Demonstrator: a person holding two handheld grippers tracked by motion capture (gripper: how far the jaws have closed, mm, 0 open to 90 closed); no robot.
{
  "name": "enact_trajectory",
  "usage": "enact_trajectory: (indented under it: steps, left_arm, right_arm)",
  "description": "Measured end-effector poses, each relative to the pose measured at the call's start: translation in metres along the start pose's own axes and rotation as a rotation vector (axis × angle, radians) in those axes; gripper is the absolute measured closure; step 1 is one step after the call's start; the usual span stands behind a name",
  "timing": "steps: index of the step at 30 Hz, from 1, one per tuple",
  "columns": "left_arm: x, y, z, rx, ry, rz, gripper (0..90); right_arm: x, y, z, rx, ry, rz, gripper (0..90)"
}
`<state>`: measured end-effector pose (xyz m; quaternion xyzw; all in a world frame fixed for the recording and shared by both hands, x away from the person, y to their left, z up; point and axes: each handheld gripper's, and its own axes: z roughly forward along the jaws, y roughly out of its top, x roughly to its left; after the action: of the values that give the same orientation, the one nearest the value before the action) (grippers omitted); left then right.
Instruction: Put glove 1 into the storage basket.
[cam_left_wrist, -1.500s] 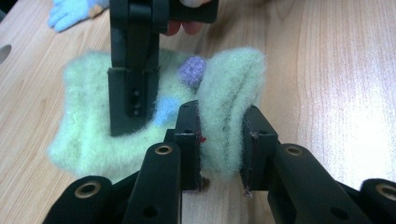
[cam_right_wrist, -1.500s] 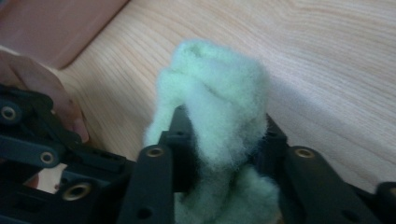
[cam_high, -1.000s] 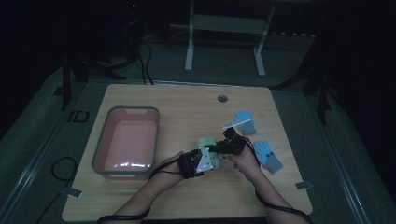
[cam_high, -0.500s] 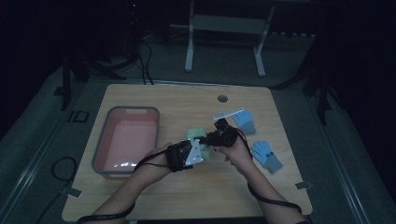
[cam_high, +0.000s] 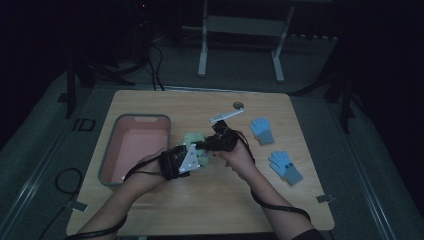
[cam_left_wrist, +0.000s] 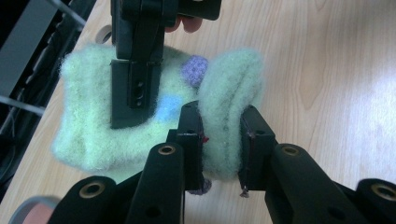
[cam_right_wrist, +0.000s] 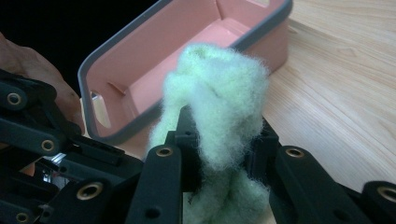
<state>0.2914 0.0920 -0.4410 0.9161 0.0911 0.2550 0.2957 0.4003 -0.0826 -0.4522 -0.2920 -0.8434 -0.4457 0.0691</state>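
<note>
Left gripper (cam_high: 192, 156): near the table's front half, just right of the tray's near-right corner. In the left gripper view its jaws are clamped on a raised fold at one end of the fuzzy pale-green knitted mitten (cam_left_wrist: 140, 116).
Right gripper (cam_high: 210, 145): just beyond and right of the left one. In the right gripper view its jaws pinch a bunched fold of the same mitten (cam_right_wrist: 217, 107), which stands up between them; in the left gripper view its closed jaws come down onto the mitten's flat part.
Mitten: held between both tools, just beside the tray's right wall in the high view (cam_high: 194, 140). A pale-blue patch and a small purple knitted bobble show on its upper face; whether it rests on the wood or is lifted clear, I cannot tell.
Pink rectangular plastic tray with grey rim (cam_high: 111, 150): left half of the light wooden table (cam_high: 215, 205); in the right gripper view (cam_right_wrist: 154, 107) it sits just behind the mitten.
Change since a second ago: both hands and the mitten have shifted left toward the tray and slightly away from the person; the right gripper no longer overlaps the blue gloves.
Pair of small blue knitted gloves: one (cam_high: 261, 130) at right of centre, the other (cam_high: 285, 166) nearer and further right, both flat, well apart from the grippers, the farther one now fully uncovered.
Small round grey insert (cam_high: 238, 105): near the table's far edge.
</note>
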Motion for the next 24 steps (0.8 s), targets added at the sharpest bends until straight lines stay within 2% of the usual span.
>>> enact_trajectory:
  steps: [4, 13, 19, 24]
  left_arm:
    - [0.002, -0.006, -0.004, 0.007, 0.009, -0.004, 74.7]
    - [0.011, -0.033, -0.027, 0.036, 0.046, -0.025, 74.7]
    - [0.016, -0.051, -0.041, 0.059, 0.070, -0.047, 74.7]
    - [0.020, -0.069, -0.052, 0.078, 0.082, -0.069, 74.8]
  right_arm:
    - [0.004, 0.005, 0.007, 0.009, 0.001, -0.010, 71.9]
    - [0.022, 0.030, 0.034, 0.026, 0.023, -0.053, 71.9]
    - [0.033, 0.045, 0.056, 0.044, 0.038, -0.073, 71.9]
    - [0.047, 0.058, 0.076, 0.069, 0.039, -0.112, 71.9]
